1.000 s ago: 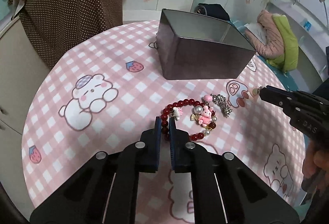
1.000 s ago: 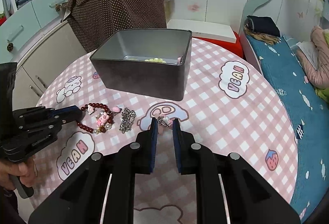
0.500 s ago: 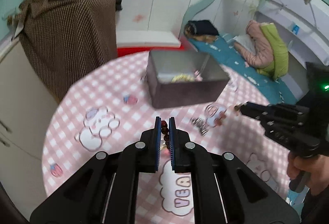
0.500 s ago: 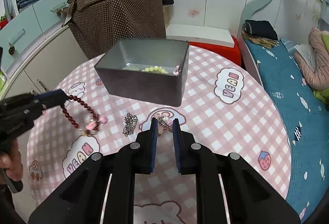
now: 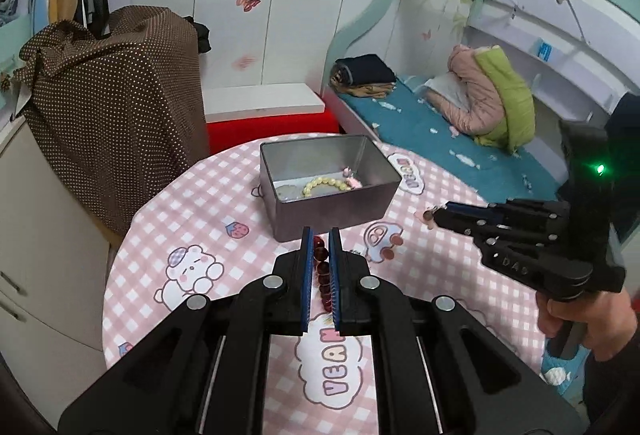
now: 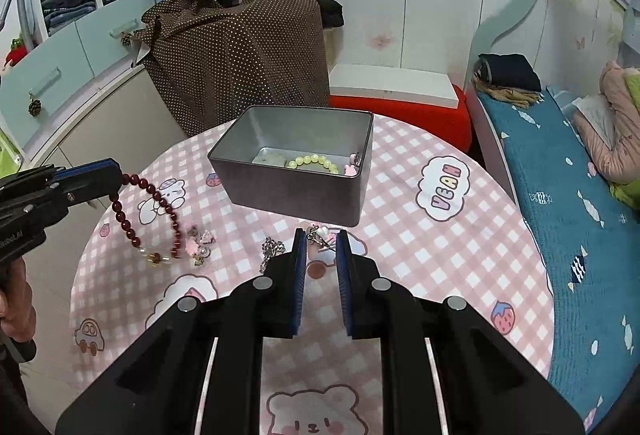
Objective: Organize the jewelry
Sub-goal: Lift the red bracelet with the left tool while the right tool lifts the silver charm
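My left gripper [image 5: 319, 235] is shut on a dark red bead bracelet [image 5: 321, 267] and holds it in the air above the table. In the right wrist view the bracelet [image 6: 150, 219] hangs from the left gripper [image 6: 116, 171] with pink and pearl charms at its bottom. My right gripper [image 6: 321, 235] is shut on a small silver and pink charm piece [image 6: 320, 235], raised in front of the grey tin box [image 6: 296, 171]. The box holds a pale yellow bead bracelet [image 6: 312, 161]. A silver chain piece [image 6: 271, 249] lies on the table.
The round table [image 6: 420, 235] has a pink checked cloth with cartoon prints. A brown dotted cover [image 6: 236, 51] drapes furniture behind it. A bed [image 6: 560, 163] with clothes runs along the right. A cabinet [image 5: 40, 235] stands at the table's left.
Both grippers have risen higher above the table. The red bracelet, on the table a second ago, now hangs from my left gripper. The right gripper still holds its charm.
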`<state>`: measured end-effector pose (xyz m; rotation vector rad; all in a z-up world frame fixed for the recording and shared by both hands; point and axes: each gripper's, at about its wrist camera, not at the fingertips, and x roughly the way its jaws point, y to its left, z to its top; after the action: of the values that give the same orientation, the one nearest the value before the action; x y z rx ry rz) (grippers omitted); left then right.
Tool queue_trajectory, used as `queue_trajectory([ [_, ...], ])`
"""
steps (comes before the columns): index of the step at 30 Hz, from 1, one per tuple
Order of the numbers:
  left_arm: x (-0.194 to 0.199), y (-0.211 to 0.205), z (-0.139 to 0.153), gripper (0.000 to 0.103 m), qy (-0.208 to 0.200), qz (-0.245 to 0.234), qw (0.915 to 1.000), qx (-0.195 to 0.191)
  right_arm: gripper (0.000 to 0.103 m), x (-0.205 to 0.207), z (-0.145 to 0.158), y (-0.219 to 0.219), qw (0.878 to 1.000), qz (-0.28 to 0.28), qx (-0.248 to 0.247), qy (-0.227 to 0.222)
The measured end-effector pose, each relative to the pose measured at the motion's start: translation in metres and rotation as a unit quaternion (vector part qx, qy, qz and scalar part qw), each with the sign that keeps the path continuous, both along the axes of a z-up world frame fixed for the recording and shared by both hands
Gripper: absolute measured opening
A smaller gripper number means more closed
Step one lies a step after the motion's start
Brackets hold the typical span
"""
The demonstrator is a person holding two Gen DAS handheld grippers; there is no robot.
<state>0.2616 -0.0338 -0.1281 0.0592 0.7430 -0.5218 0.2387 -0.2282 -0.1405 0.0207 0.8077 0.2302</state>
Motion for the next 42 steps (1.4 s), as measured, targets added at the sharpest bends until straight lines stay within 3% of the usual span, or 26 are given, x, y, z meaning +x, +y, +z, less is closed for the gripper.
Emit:
queue_trajectory([
  [10,0.004,-0.009,0.014,0.008,-0.016,-0.007,0.9999,-0.001,0.013,-0.001,0.012,-0.004,1.000,0.004,-0.001,-0.013],
  [25,0.053,-0.033,0.070,0.008,-0.056,-0.019,0.9978,-0.030,0.013,0.046,0.070,0.003,0.998,0.025,-0.015,-0.061],
  [33,0.092,-0.046,0.074,0.008,-0.043,-0.011,0.9987,-0.027,0.013,0.086,0.065,0.007,0.999,0.041,-0.002,-0.029],
  [42,0.130,-0.060,0.045,0.008,0.004,0.001,0.9998,-0.021,0.014,0.128,0.038,0.009,0.998,0.046,0.011,0.037],
])
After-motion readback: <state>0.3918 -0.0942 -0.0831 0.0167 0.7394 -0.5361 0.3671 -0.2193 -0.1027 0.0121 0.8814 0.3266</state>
